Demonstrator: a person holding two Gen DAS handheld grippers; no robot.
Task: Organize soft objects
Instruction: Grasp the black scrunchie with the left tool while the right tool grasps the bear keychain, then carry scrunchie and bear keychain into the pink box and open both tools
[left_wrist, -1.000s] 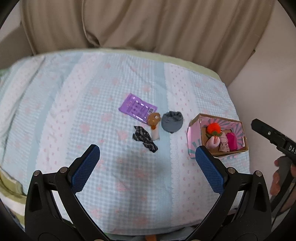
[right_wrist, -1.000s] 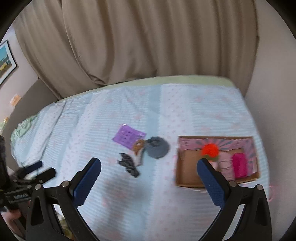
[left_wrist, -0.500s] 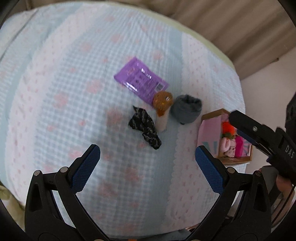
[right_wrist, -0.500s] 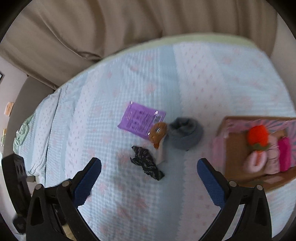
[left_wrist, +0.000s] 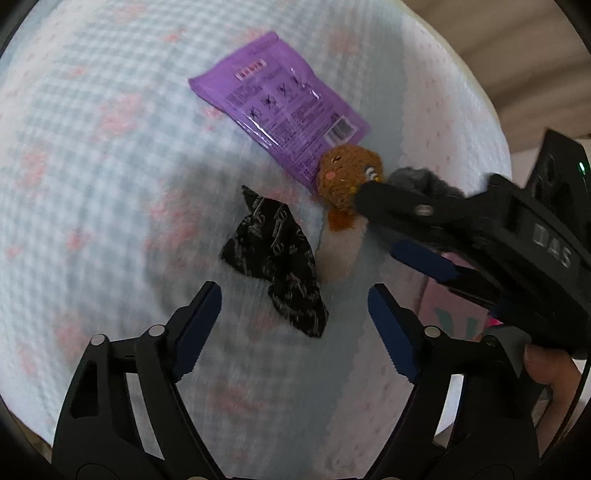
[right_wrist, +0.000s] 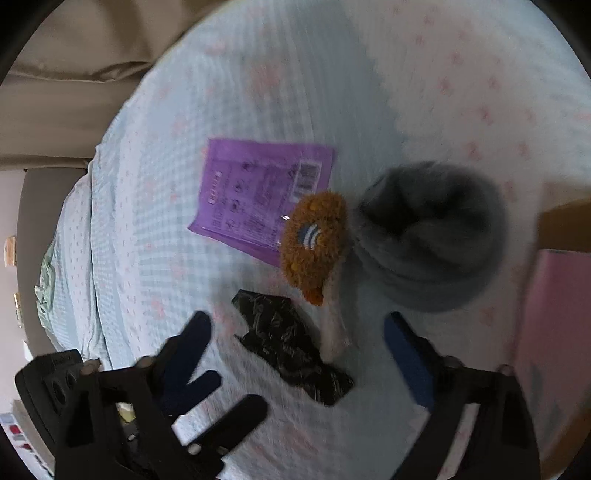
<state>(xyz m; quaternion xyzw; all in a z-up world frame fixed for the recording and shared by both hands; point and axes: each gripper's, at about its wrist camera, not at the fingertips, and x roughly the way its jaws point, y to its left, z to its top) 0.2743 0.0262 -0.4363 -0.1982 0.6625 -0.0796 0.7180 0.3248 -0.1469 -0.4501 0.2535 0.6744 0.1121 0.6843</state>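
Bed (left_wrist: 92, 155) under a pale blue checked cover, beige curtain behind. From left to right: purple packet (left_wrist: 277, 107), black patterned cloth (left_wrist: 275, 254), brown knitted doll (left_wrist: 347, 177) touching the packet, grey rolled cloth (right_wrist: 432, 236), pink box (right_wrist: 554, 317). Left hand-held gripper (left_wrist: 295, 317) spread wide around the black cloth, holding nothing; right hand-held gripper (right_wrist: 297, 350) also wide and empty, near the doll.

Landmark: the crocheted doll (left_wrist: 345, 206), lying on the bedsheet (left_wrist: 96, 192). The sachet (left_wrist: 280, 107) lies behind the doll, its near corner under the doll's head. The patterned cloth (left_wrist: 275, 258) lies left of the doll. The rolled sock (right_wrist: 432, 236) lies right of the doll, touching it.
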